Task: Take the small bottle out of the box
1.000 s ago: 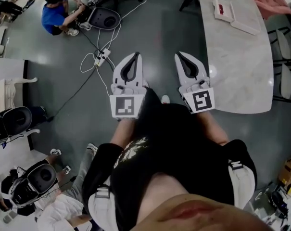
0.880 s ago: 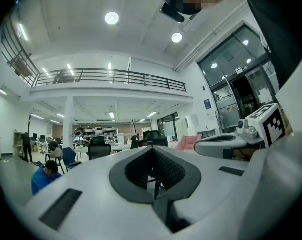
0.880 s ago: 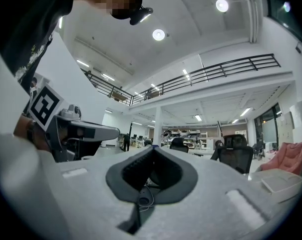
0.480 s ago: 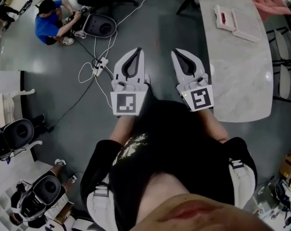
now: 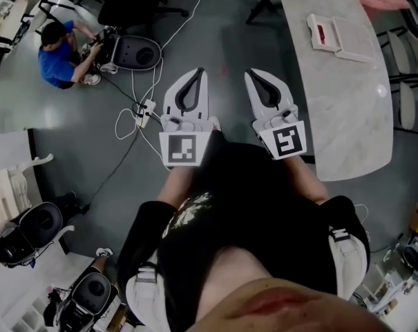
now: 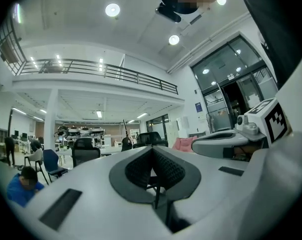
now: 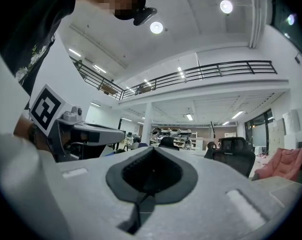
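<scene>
Left hand-held gripper closed, far from box

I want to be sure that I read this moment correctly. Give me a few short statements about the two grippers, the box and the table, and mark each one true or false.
1. The left gripper is shut and empty. True.
2. The right gripper is clamped on an object. False: its jaws are together with nothing between them.
3. The box lies on the table. True.
4. Both grippers are over the table. False: the head view shows them over the floor, to the table's left.
5. The person in blue sits at the table. False: that person is low on the floor, far from it.
</scene>
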A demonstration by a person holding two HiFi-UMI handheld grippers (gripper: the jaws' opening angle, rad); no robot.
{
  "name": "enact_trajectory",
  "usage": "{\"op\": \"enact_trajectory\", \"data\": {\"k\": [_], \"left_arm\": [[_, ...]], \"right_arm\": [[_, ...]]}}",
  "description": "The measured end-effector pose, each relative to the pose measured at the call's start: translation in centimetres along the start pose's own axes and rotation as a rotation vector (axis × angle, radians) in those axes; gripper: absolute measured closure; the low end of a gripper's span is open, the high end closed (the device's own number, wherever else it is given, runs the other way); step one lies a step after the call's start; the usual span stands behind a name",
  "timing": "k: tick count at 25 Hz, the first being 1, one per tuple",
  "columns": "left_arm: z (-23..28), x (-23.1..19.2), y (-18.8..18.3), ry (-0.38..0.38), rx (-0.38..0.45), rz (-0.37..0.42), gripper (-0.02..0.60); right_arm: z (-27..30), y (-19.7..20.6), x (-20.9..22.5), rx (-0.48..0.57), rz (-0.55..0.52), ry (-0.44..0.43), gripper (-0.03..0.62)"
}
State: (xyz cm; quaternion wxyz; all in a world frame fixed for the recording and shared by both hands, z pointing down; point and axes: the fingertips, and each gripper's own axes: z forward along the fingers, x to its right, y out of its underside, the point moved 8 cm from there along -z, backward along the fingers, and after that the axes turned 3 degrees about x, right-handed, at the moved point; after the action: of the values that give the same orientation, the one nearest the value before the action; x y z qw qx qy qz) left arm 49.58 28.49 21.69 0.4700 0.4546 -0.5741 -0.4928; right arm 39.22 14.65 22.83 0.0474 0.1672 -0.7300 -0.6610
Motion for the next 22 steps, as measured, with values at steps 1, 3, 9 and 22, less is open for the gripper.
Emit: {"op": "enact_trajectory", "data": {"k": [1, 3, 9, 22], "left_arm": [[0.6, -0.9, 0.1, 0.008, 0.0, 0.001, 0.569], [1.9, -2.8, 0.5, 0.028, -0.01, 0.006, 0.569], [5.5, -7.2, 2.3, 0.078, 0.011, -0.021, 0.569], [9.9, -12.5, 5.1, 0.192, -0.013, -0.043, 0.569]], "right_arm": [[1.0, 0.1, 0.2, -0.003, -0.003, 0.01, 0.599], [3.1, 0.4, 0.4, -0.005, -0.007, 0.028, 0.599], [8.2, 2.2, 0.9, -0.006, -0.017, 0.083, 0.599], [13.1, 4.0, 1.2, -0.036, -0.033, 0.198, 0.599]]}}
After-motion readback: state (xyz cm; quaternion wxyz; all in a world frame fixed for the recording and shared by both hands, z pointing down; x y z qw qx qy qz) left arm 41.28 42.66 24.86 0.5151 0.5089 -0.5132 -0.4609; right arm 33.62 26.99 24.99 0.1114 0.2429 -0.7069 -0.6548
